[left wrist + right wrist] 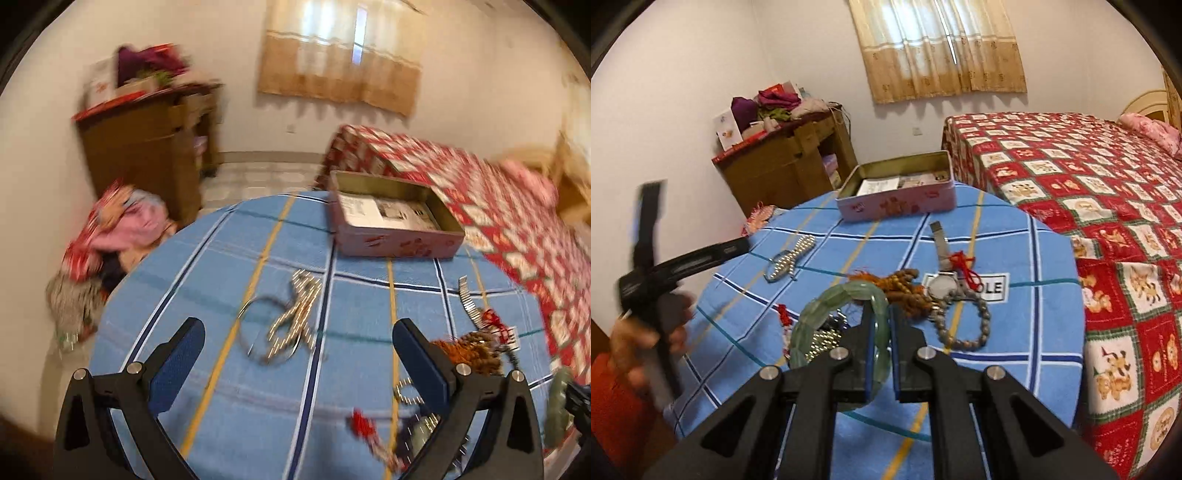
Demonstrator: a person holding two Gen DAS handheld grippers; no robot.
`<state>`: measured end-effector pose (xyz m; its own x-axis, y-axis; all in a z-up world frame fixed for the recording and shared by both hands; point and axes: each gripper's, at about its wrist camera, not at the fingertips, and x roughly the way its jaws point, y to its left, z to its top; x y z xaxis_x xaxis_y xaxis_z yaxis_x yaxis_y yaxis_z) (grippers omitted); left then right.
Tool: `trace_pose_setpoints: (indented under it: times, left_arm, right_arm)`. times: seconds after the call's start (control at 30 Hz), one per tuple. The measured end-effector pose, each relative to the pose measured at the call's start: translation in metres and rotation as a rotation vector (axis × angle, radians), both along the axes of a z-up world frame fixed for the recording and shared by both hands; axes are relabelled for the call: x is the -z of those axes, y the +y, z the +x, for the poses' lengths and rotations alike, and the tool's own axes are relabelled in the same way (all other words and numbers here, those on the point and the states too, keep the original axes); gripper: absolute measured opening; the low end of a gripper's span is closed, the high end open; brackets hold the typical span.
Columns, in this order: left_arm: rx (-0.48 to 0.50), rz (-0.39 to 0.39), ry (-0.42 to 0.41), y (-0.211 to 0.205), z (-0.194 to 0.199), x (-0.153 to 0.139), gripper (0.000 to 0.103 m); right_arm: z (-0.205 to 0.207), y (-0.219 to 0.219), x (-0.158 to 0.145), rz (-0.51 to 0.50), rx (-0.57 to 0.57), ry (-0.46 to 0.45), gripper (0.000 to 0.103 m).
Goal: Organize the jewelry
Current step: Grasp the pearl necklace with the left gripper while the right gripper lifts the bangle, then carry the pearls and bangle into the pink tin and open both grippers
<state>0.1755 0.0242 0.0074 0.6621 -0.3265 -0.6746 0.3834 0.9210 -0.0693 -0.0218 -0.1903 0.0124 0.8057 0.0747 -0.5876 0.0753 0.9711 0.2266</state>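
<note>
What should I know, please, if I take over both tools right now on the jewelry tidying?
Right tool: shut on the green bangle, lifted slightly over the pile.
Left tool: open, empty, above the rhinestone hair clip.
Pink tin: open at the far edge of the table, only paper visible inside.
On the cloth: watch, grey bead bracelet, brown bead string, red knot charm.
Done: no jewelry visibly in the tin.
Left: bangle into the tin, then the rest.

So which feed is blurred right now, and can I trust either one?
Left wrist view: smeared by motion, the hair clip and tin streaky. Right wrist view: sharp on the green bangle in the right tongs; only the left tongs are blurred.
</note>
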Motion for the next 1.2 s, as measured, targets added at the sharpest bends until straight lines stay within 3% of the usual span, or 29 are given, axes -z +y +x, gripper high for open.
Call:
trace_pose_setpoints:
  times: [0.1,0.17,0.23,0.27,0.47,0.5,0.57,0.63,0.77,0.9,1.2]
  left_arm:
    - [0.038,0.069,0.015,-0.020,0.026,0.012,0.101]
    - [0.072,0.072,0.045,-0.030,0.039,0.020,0.098]
    - [0.091,0.090,0.079,-0.038,0.052,0.029,0.062]
    - [0.100,0.096,0.100,-0.041,0.057,0.032,0.056]
    - [0.128,0.146,0.176,-0.051,0.075,0.060,0.053]
    - [0.139,0.153,0.154,-0.051,0.071,0.060,0.052]
    - [0.149,0.146,0.155,-0.051,0.069,0.058,0.044]
    - [0.147,0.141,0.159,-0.048,0.068,0.052,0.018]
    - [0.152,0.084,0.193,-0.037,0.065,0.049,0.011]
    - [0.159,-0.073,0.211,-0.015,0.047,0.029,0.006]
    - [0.180,-0.166,0.087,-0.010,0.003,-0.042,0.006]
  right_arm:
    - [0.005,0.000,0.005,-0.015,-0.004,0.003,0.009]
    - [0.008,-0.002,0.007,-0.017,-0.005,0.010,0.009]
    - [0.009,-0.004,0.008,-0.013,-0.006,0.014,0.009]
    - [0.011,-0.005,0.009,-0.012,-0.007,0.015,0.009]
    - [0.023,-0.013,0.016,0.005,0.002,0.032,0.009]
    - [0.025,-0.016,0.018,0.013,0.004,0.036,0.010]
    - [0.026,-0.018,0.018,0.028,0.008,0.039,0.010]
    - [0.025,-0.019,0.018,0.034,0.012,0.037,0.010]
    - [0.021,-0.019,0.013,0.038,0.019,0.023,0.010]
    - [0.016,-0.023,0.007,0.057,0.032,0.007,0.010]
    - [0.019,-0.034,-0.028,0.147,-0.003,-0.066,0.010]
